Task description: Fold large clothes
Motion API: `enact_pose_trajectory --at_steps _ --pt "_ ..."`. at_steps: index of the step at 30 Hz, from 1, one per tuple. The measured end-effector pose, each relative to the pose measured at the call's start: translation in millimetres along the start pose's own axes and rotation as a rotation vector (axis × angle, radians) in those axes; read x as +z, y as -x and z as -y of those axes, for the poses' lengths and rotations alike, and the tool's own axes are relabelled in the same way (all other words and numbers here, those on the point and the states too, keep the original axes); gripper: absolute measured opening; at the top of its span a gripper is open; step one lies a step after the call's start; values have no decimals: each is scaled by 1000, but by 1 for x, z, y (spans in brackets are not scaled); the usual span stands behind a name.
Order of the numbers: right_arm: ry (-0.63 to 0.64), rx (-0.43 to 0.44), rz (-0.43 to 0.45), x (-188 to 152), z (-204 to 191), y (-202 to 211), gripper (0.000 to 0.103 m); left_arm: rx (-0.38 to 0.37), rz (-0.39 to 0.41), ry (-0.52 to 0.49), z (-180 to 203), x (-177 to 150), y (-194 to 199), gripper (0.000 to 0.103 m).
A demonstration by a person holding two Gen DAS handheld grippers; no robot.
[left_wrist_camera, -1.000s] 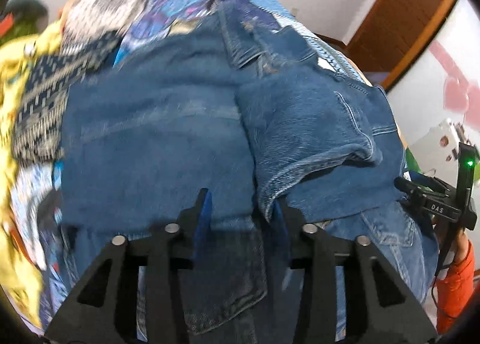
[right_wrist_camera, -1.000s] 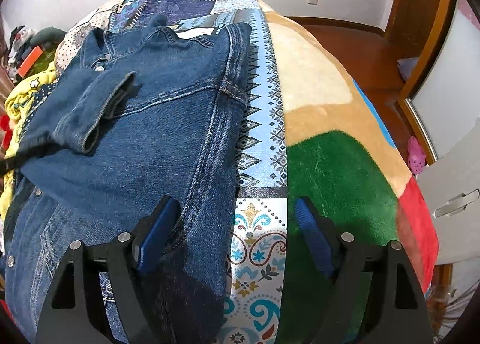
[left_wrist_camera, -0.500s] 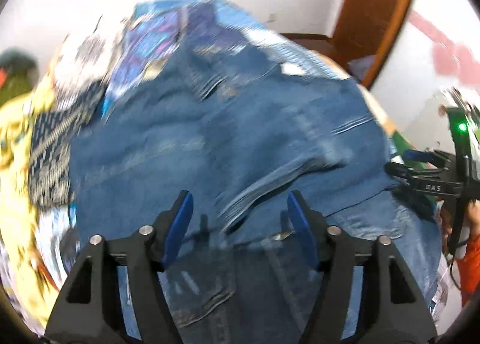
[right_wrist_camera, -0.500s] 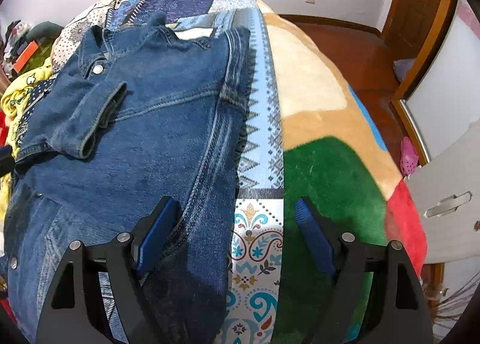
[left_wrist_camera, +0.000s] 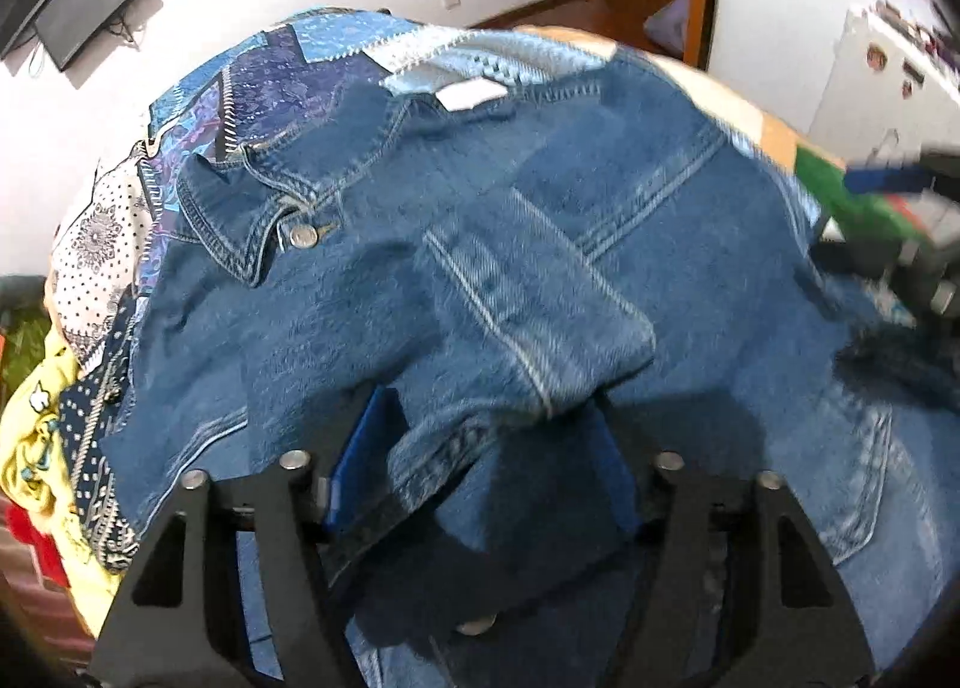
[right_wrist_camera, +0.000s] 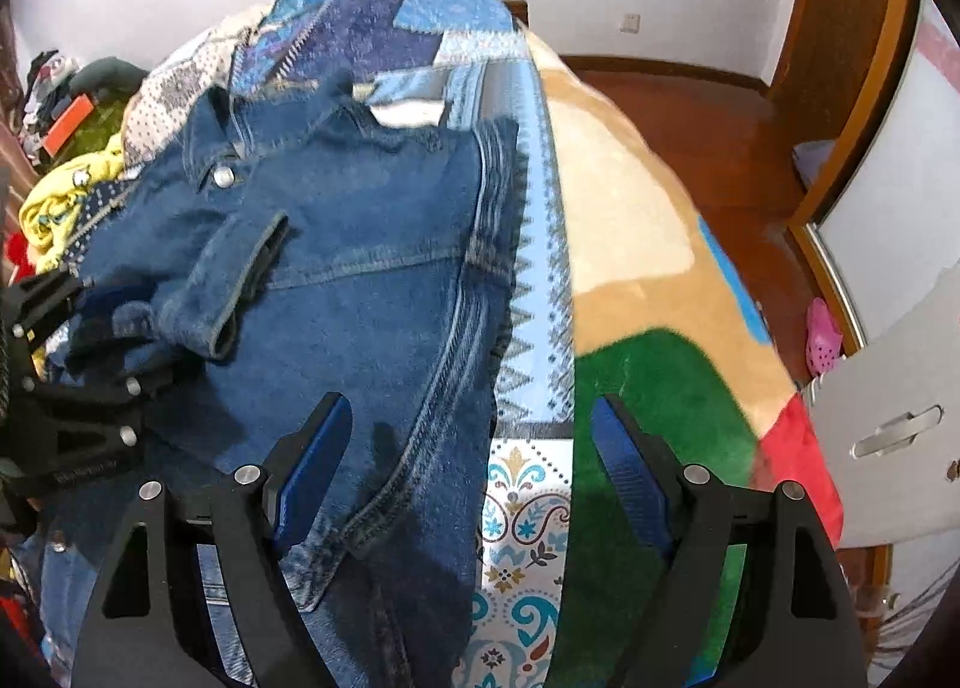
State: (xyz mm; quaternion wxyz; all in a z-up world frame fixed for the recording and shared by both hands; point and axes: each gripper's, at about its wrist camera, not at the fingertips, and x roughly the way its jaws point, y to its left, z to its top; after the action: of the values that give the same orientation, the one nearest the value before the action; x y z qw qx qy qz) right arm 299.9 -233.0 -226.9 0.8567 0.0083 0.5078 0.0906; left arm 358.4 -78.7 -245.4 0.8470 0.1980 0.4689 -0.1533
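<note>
light: even indoor, fairly bright, source not visible | glare: mild sheen on wood floor (right_wrist_camera: 708, 147) | shadows: soft dark patch on denim jacket (left_wrist_camera: 540, 280) under left claw (left_wrist_camera: 486, 460) | blur: motion smear in left view, right sharper | edges: heavy fisheye bend, black vignette corners

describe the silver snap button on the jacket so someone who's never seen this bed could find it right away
Start at the bed's patchwork blanket, where the denim jacket lies spread out. Go to its collar at the far end, toward the wall. The snap button sits just below the collar's point: a small round silver disc, the only shiny spot in that blue area.
</note>
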Motion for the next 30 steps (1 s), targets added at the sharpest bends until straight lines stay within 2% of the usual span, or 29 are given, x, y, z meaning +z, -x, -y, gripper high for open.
enact_pose_trajectory --at_steps 1,2,3,6,8,10,15,18,23,24,28,30 --pt "2 -1 -13 -2 0 -3 79 -7 8 18 -1 1 3 48" --pt "7 -3 -23 -3 -1 -6 79 -14 28 32 -1 2 8 38" --pt "10 -6 -29 -5 -1 -7 79 -12 44 38 -1 3 11 34" --pt "16 -13 -51 -8 -1 -14 79 -2 97 95 -12 7 24 26" --pt "22 -19 -60 -10 -2 -18 80 29 128 154 -27 7 35 21" --pt "21 -27 -55 -11 -2 -18 83 81 164 203 -43 4 48 19" --pt "17 -21 -57 -13 1 -18 85 112 213 361 -100 -17 78 18" --pt "19 -25 -51 -14 2 -17 85 195 241 454 -132 -42 96 18" --pt "15 -36 -48 -14 2 -19 86 255 218 581 -172 -88 105 17" --pt "15 -39 -48 -14 0 -19 86 262 207 602 -179 -97 103 14" --pt "17 -49 -49 -15 -2 -19 87 298 136 655 -197 -132 86 13" --pt "14 -53 -51 -14 -2 -19 87 274 77 673 -204 -151 73 13"
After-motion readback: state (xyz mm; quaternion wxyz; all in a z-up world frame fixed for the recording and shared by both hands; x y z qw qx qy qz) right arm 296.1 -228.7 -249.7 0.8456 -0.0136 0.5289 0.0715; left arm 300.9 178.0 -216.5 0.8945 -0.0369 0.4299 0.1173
